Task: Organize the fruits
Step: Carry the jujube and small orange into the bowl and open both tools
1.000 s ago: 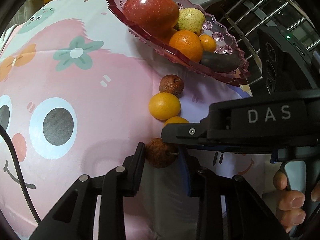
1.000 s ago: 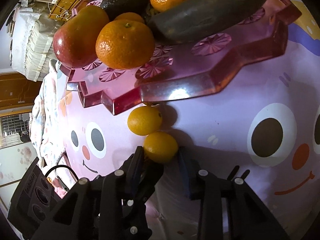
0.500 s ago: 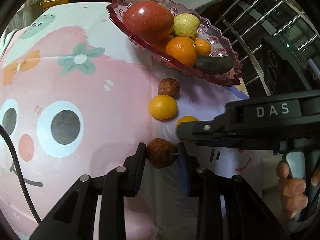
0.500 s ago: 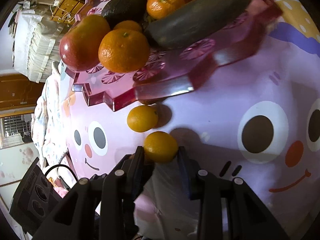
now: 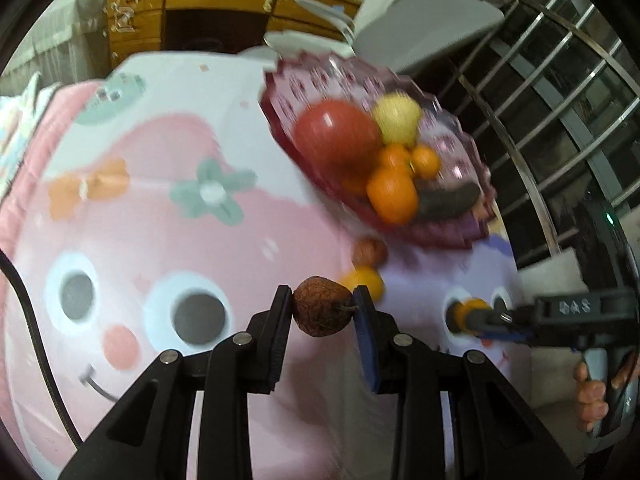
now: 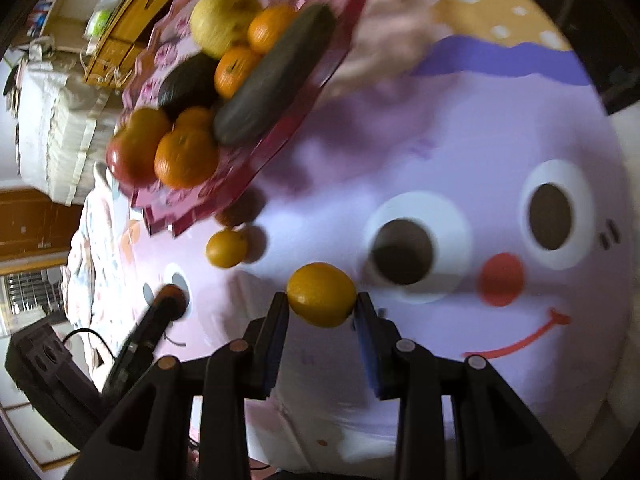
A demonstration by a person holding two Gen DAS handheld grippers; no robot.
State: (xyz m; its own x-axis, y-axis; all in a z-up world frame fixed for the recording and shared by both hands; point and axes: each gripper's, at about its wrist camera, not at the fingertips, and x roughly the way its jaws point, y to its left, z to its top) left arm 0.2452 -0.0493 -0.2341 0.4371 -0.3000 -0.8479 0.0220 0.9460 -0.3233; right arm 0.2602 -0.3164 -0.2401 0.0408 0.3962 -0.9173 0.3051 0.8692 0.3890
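My left gripper [image 5: 322, 306] is shut on a wrinkled brown fruit [image 5: 321, 311] and holds it above the cartoon cloth. My right gripper [image 6: 321, 304] is shut on a small orange [image 6: 321, 294], also lifted; it shows at the right of the left wrist view [image 5: 472, 315]. A pink glass fruit plate [image 5: 460, 148] holds a red apple [image 5: 336, 136], a yellow pear [image 5: 396, 118], oranges and a dark long fruit [image 5: 448, 200]. Another orange [image 5: 362, 280] and a brown fruit [image 5: 369, 251] lie on the cloth below the plate.
A pastel cartoon cloth [image 5: 160, 216] covers the table. A wooden cabinet [image 5: 208, 4] stands behind, and a metal railing [image 5: 560, 92] runs at the right. In the right wrist view the plate [image 6: 280, 128] lies upper left and the loose orange [image 6: 226, 248] below it.
Both grippers have lifted their fruits off the cloth and pulled back from the plate. The right gripper has moved away to the right of the left one.
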